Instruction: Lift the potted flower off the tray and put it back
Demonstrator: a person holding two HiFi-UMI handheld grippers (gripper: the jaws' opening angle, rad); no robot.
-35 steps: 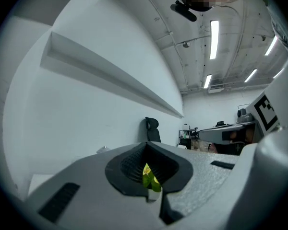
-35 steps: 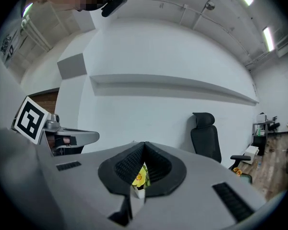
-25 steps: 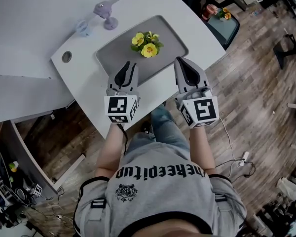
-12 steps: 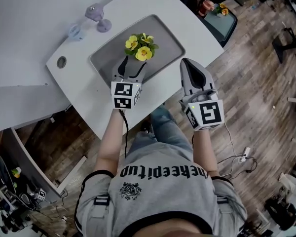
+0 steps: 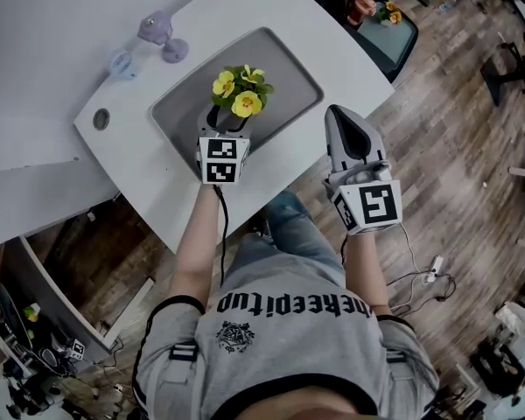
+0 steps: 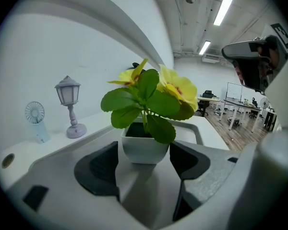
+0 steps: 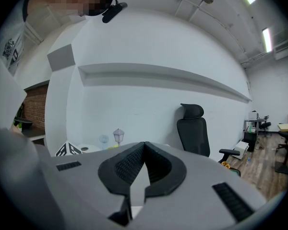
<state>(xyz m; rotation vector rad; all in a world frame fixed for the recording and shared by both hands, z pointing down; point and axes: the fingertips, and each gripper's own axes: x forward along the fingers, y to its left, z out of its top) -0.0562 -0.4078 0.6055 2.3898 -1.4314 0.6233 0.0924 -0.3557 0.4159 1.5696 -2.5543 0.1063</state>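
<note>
The potted flower (image 5: 234,90), yellow blooms and green leaves in a small white pot (image 6: 143,147), stands upright on the grey tray (image 5: 290,70). My left gripper (image 5: 227,122) is low over the tray's near part, and its jaws have just been opening. They now stand wide on either side of the pot, whose base sits between the dark pads (image 6: 97,169) without being pressed. My right gripper (image 5: 349,126) hangs in the air off the table's right edge with its jaws together and nothing in them (image 7: 144,146).
A small lilac lamp (image 5: 157,31) and a pale mini fan (image 5: 121,62) stand on the white table behind the tray, near a round cable hole (image 5: 101,119). A second potted flower (image 5: 387,13) sits on a chair beyond the table's far corner.
My left gripper moved forward and down to the pot and its jaws went from nearly shut to wide. The right gripper drifted slightly to the right, still shut.
</note>
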